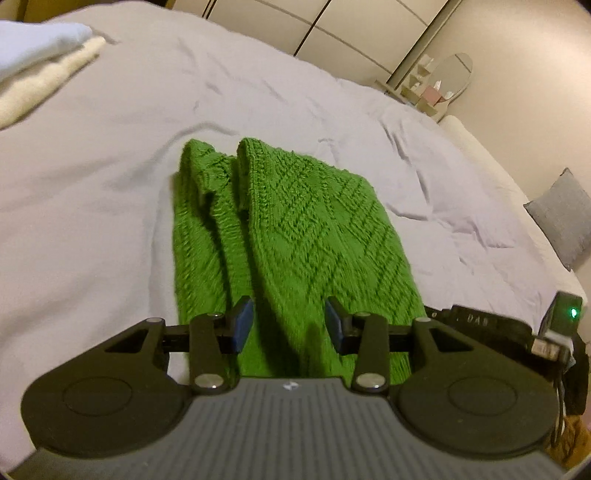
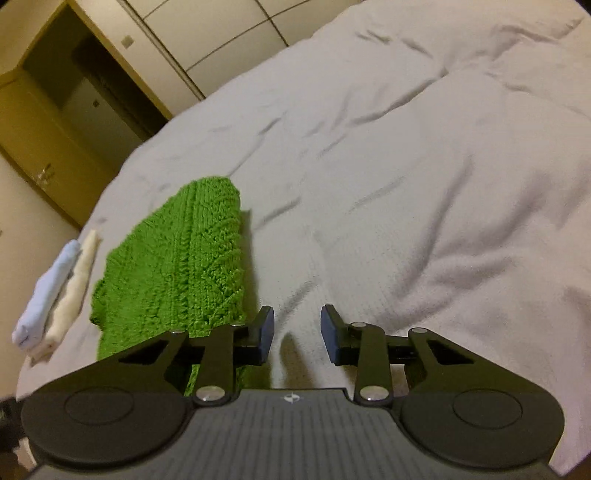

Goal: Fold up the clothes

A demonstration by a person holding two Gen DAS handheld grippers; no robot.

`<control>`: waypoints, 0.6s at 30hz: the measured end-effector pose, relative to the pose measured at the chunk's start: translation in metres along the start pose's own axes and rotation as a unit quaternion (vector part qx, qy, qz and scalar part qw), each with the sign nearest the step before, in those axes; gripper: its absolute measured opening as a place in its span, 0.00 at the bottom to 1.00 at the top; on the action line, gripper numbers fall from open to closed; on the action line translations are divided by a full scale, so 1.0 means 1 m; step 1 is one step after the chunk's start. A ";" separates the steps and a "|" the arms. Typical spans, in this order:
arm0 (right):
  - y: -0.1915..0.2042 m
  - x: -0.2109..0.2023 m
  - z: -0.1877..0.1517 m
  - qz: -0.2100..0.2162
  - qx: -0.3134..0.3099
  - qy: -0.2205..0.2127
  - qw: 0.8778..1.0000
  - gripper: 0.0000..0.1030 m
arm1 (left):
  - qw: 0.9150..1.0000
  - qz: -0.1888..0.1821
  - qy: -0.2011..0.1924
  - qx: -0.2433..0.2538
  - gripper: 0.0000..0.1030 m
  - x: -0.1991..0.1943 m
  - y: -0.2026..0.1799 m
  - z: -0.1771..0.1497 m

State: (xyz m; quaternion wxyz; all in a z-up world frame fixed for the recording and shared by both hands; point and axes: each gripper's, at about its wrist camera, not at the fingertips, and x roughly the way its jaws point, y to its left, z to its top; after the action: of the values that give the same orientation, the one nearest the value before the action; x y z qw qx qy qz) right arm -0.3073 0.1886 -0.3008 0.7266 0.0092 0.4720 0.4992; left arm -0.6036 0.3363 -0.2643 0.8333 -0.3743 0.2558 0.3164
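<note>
A green cable-knit sweater (image 1: 295, 229) lies folded into a long bundle on the white bedspread (image 1: 110, 166). My left gripper (image 1: 290, 325) is open and empty, just above the sweater's near end. In the right wrist view the sweater (image 2: 177, 273) lies to the left. My right gripper (image 2: 297, 332) is open and empty over bare bedspread (image 2: 406, 184), just right of the sweater's near edge. The right gripper's body (image 1: 517, 325) shows at the right edge of the left wrist view.
A stack of folded white and cream clothes (image 1: 40, 62) lies at the bed's far left corner; it also shows in the right wrist view (image 2: 55, 288). A grey pillow (image 1: 565, 218) sits at the right. Wardrobe doors (image 1: 332, 26), a mirror (image 1: 448, 74) and an open closet (image 2: 74, 92) stand beyond the bed.
</note>
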 end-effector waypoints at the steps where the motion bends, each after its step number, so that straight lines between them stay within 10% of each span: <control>1: 0.005 0.004 0.001 0.000 -0.011 0.004 1.000 0.33 | 1.000 0.001 0.003 -0.001 0.38 0.007 0.001 0.004; 18: 0.029 0.050 0.044 -0.016 -0.118 0.044 0.992 0.31 | 1.000 0.001 -0.003 -0.002 0.41 0.060 0.025 0.059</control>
State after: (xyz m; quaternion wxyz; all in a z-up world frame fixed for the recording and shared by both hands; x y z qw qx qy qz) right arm -0.2948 0.2594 -0.2964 0.7090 -0.1062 0.4410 0.5399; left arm -0.5700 0.4158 -0.2813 0.8331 -0.3744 0.2535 0.3187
